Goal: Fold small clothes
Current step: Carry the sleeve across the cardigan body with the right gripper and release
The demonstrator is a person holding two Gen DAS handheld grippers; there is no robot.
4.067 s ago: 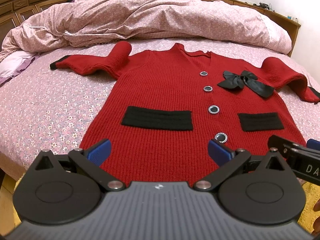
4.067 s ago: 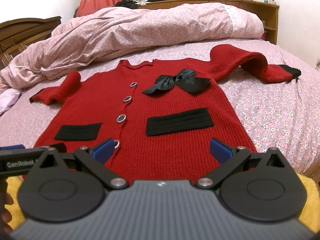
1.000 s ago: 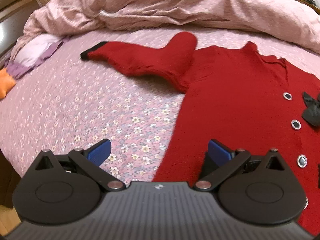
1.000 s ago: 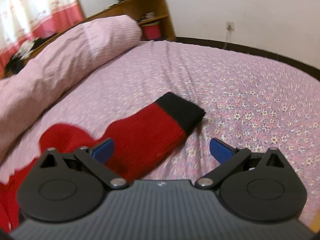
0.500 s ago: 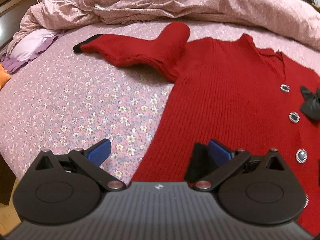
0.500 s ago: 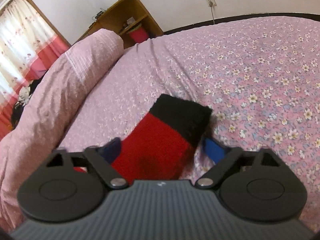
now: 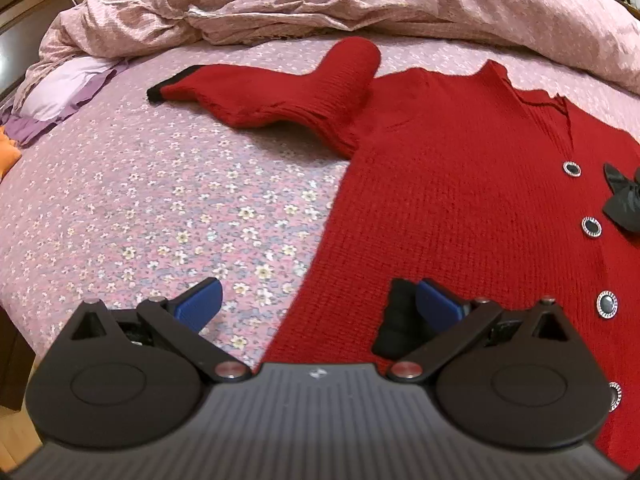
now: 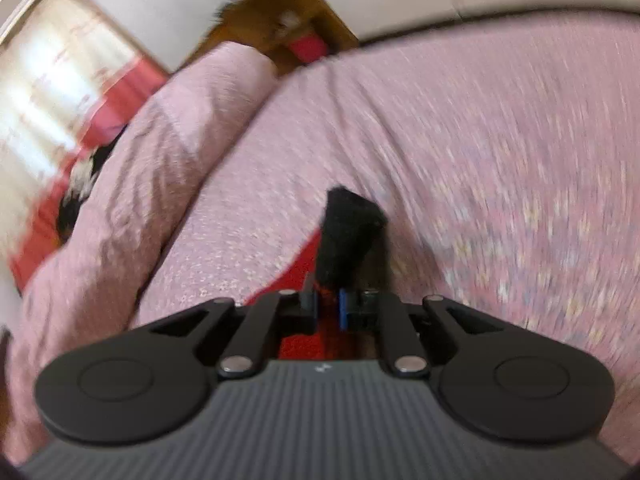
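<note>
Two fisheye views, each from a camera mounted behind a handheld gripper and looking forward along its fingers. The left wrist view sits low over the near edge of the bed (image 7: 132, 216), angled steeply down, facing the bunched duvet (image 7: 360, 4) at the far side. The right wrist view (heavily blurred) is tilted sideways and looks less steeply across the bed (image 8: 500, 152) toward a wooden shelf (image 8: 280, 12) and curtained window (image 8: 60, 80). Both share the flowered sheet, the duvet (image 8: 132, 176) and the red cardigan (image 7: 460, 208).
</note>
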